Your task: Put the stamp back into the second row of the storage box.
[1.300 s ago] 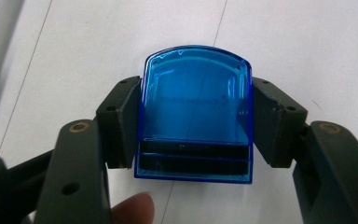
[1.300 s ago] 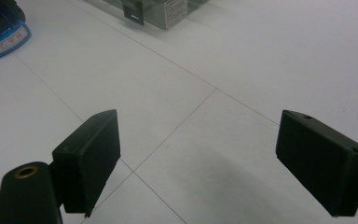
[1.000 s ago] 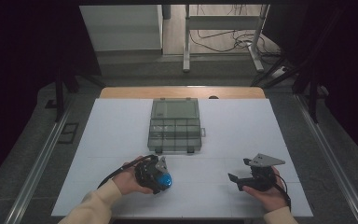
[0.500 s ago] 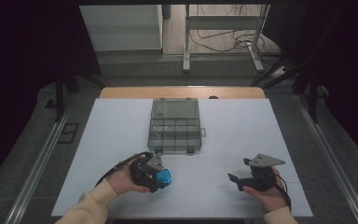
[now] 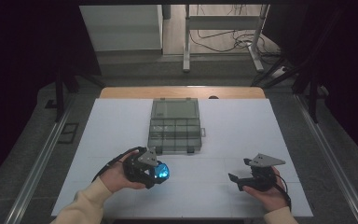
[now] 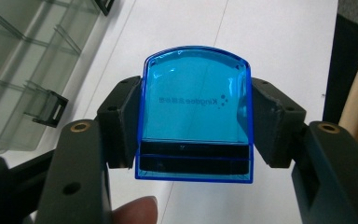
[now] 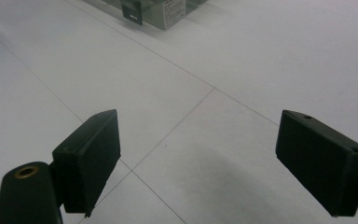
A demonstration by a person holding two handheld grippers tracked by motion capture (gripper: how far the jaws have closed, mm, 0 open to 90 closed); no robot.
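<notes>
**Blue case held, box not yet reached**

My left gripper [image 6: 193, 135] clamps the blue case [image 6: 196, 109] just short of the compartment box [image 5: 174, 125]. Right gripper [image 7: 214, 158] gapes empty. I'd keep the case level, approach slowly.

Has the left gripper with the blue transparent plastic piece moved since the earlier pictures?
Yes. The left gripper drifted slightly toward the person's left along the table's near edge, judged against the grey compartment box.

You have slid your left gripper [image 5: 161, 171], clamped on the blue box [image 5: 162, 171], toward three o'clock, just below the clear organiser case [image 5: 175, 125].
</notes>
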